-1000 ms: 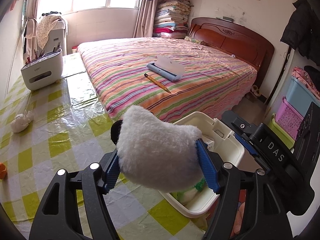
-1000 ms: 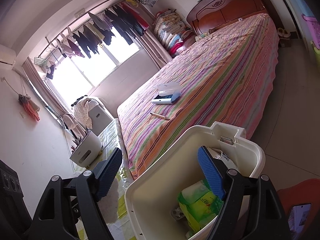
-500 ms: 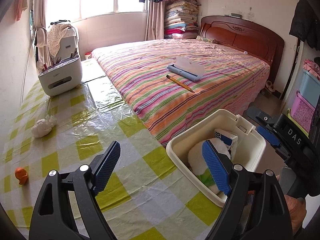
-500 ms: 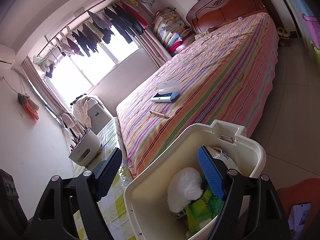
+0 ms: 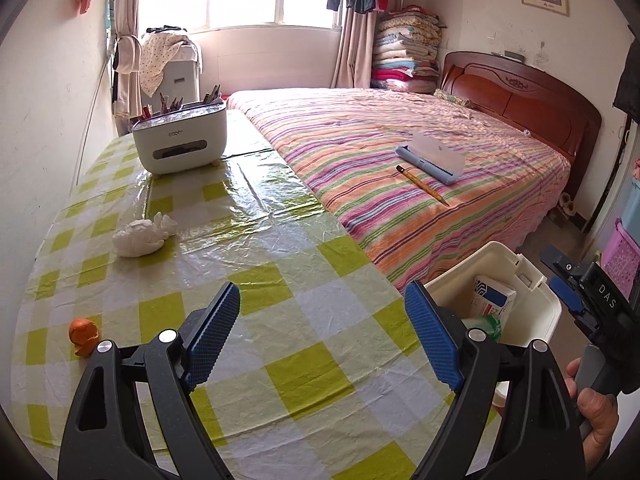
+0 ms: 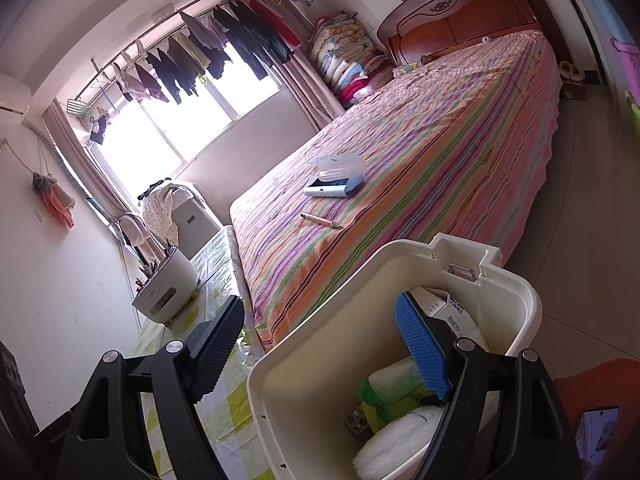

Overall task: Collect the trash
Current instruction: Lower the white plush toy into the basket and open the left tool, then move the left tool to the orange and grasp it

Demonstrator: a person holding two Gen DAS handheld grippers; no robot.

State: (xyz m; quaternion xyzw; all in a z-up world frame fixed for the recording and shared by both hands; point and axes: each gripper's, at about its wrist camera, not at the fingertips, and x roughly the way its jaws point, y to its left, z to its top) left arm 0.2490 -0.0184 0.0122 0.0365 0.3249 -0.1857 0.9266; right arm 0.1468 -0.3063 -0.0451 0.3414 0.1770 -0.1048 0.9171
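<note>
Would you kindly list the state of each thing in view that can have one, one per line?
Left tool: open, nothing between its pads; its jaws have just been opening.
Right tool: open, straddling the bin's rim.
Bin: lidless, partly filled.
White fluffy pad: lying in the bin.
Crumpled tissue: lying on the table.
Orange peel: lying on the table.
Pencil case: open, on the bed.

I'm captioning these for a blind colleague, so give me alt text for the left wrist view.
An open, empty hand-held gripper hovers over a yellow-checked tablecloth. On the cloth lie a crumpled white tissue and a piece of orange peel. A white bin holding a box sits at the table's right edge, beside a striped bed.
</note>
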